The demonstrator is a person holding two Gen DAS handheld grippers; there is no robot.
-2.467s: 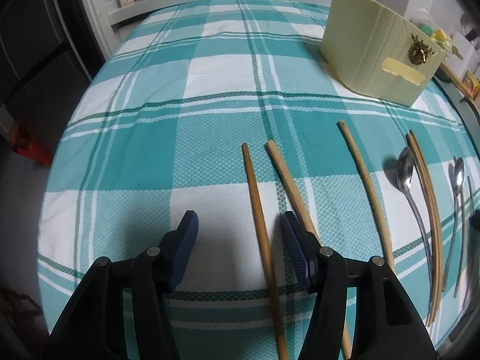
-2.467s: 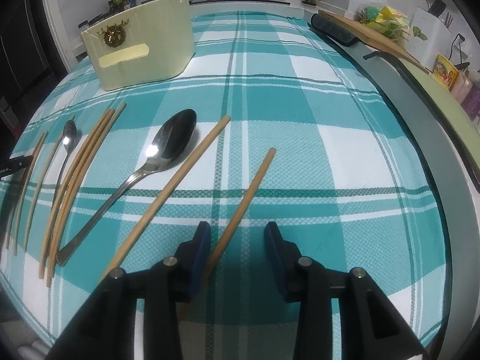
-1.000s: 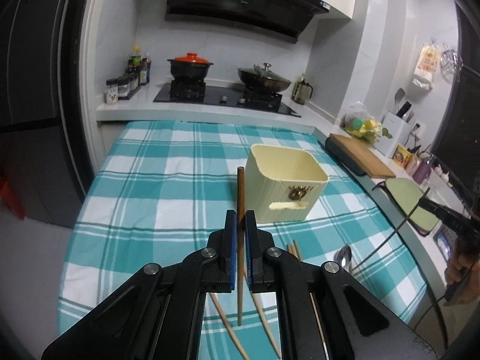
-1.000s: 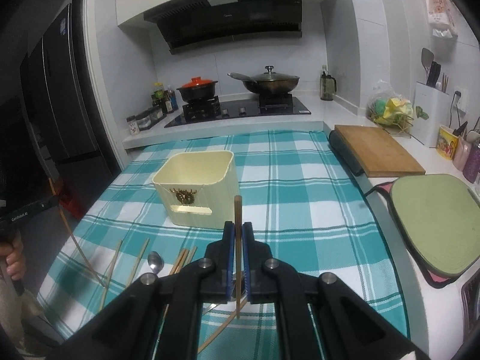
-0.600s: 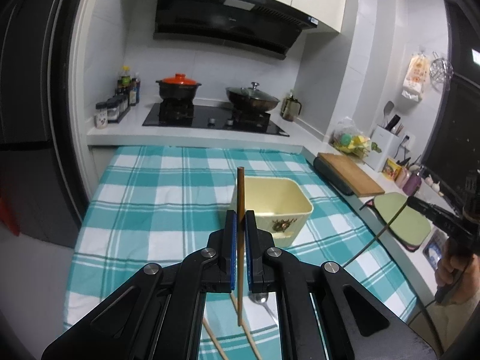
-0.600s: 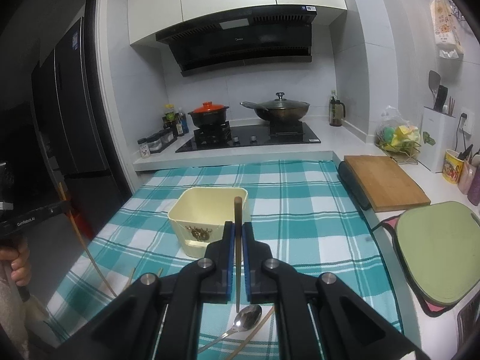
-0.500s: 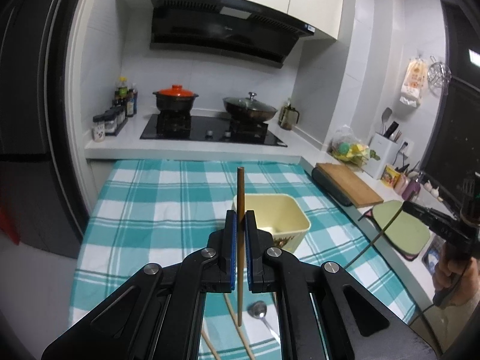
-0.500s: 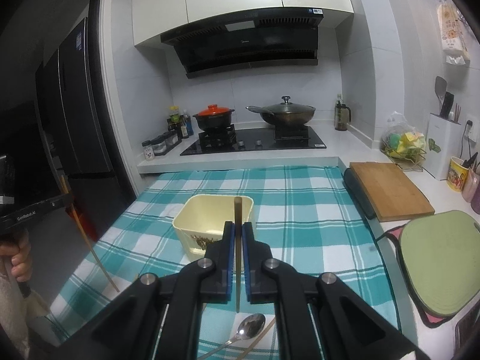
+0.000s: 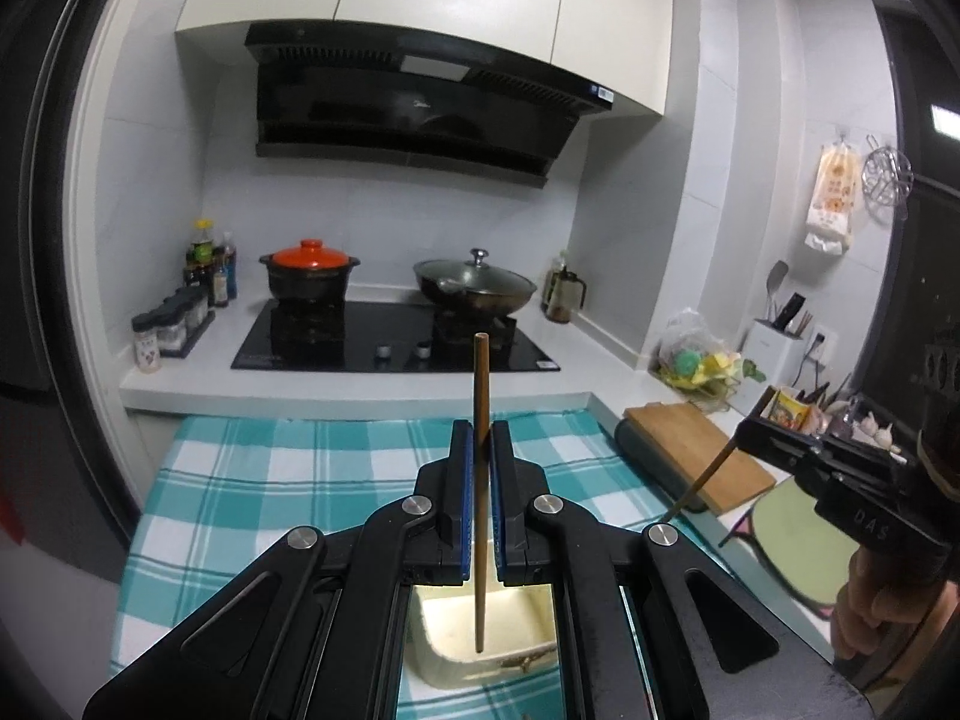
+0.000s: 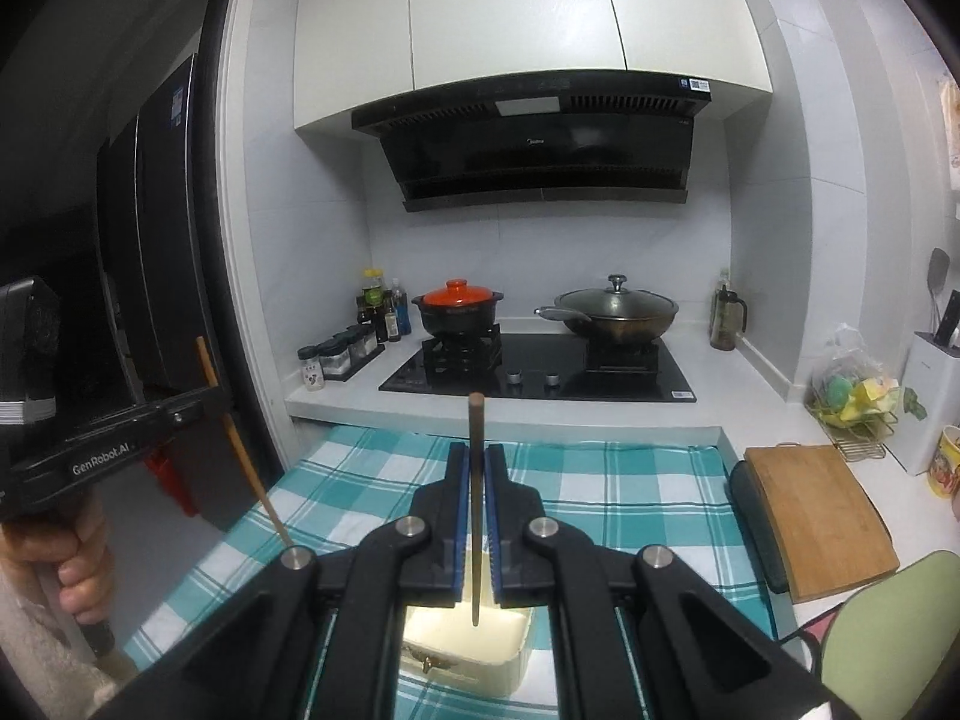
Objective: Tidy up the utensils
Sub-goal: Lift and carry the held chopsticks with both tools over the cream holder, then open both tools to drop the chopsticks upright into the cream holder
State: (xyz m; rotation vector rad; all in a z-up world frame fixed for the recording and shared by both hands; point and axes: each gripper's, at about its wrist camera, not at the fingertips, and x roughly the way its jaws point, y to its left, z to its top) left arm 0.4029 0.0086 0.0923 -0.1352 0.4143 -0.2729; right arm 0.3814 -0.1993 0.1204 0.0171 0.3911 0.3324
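Note:
My left gripper [image 9: 478, 450] is shut on a wooden chopstick [image 9: 480, 396] that stands upright, its lower tip hanging over the open cream container [image 9: 510, 618] below. My right gripper [image 10: 477, 468] is shut on a second chopstick [image 10: 476, 438], also upright, with its tip above the same cream container [image 10: 492, 630]. Each view catches the other gripper at its edge: the right gripper [image 9: 735, 441] with its slanted chopstick [image 9: 702, 483], and the left gripper [image 10: 213, 387] with its chopstick [image 10: 246, 468]. The utensils lying on the cloth are hidden behind the gripper bodies.
The teal checked tablecloth [image 9: 270, 480] runs back to a white counter with a black hob [image 9: 390, 342], an orange-lidded pot [image 9: 309, 273] and a wok [image 9: 474, 288]. A wooden cutting board [image 10: 822, 516] and a green mat [image 10: 900, 630] lie to the right. A black fridge [image 10: 138, 300] stands on the left.
Both grippers, each still holding its chopstick, have risen and moved forward over the table. The cream container has slid from mid-view to beneath the fingers, and the loose utensils have dropped out of sight.

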